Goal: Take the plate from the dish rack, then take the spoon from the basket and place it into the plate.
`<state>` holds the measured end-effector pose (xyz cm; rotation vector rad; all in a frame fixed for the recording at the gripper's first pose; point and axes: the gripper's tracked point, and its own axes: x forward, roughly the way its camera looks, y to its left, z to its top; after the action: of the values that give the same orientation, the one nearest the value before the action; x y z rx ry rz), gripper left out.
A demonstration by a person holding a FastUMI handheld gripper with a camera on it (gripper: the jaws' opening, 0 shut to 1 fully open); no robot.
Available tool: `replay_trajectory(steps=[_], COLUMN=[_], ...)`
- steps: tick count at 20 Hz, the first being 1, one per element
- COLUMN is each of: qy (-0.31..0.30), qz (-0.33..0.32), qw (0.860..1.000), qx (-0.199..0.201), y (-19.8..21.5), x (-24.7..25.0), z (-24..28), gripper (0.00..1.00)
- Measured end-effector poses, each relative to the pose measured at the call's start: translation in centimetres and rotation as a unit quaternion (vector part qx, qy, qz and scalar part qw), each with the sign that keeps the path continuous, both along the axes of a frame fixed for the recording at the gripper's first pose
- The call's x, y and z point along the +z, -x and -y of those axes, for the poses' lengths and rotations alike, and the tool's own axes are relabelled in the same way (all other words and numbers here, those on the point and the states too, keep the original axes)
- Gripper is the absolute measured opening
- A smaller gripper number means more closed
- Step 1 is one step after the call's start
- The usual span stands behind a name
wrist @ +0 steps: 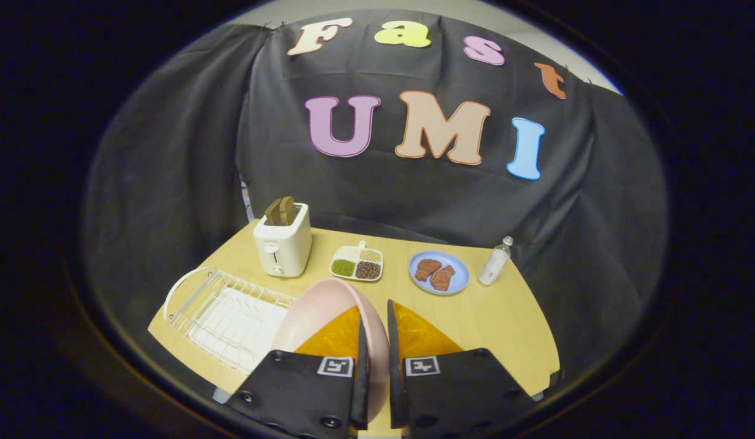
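Observation:
My gripper (375,317) is shut on the pink plate (322,308), both fingers pinching its rim. The plate stands on edge between the fingers, lifted above the wooden table (499,317), its face turned to the left. The white wire dish rack (228,314) lies on the table to the left of the plate and holds nothing that I can see. The plate and my fingers hide the table just ahead of me. I cannot make out a basket or a spoon.
A white toaster (283,242) with toast in it stands beyond the rack. Further right sit a divided white tray (357,263) of grains, a blue plate (439,272) with brown food, and a small clear bottle (495,261). Black cloth walls the booth behind.

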<state>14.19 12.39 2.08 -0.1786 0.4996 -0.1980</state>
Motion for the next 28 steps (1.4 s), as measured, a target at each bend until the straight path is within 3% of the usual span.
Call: replay_trajectory(steps=[6, 15, 23, 28], qy=[-0.061, -0.168, -0.274, -0.306], qz=[-0.027, -0.061, -0.058, -0.076], qw=[0.997, 0.984, 0.959, 0.948], qx=[-0.030, -0.028, -0.051, -0.046], y=[6.7, 13.5, 12.6, 11.3], x=[-2.6, -14.1, -21.6, -24.7], z=[9.0, 15.9, 17.3, 16.3], gripper=[0.17, 0.17, 0.17, 0.17])
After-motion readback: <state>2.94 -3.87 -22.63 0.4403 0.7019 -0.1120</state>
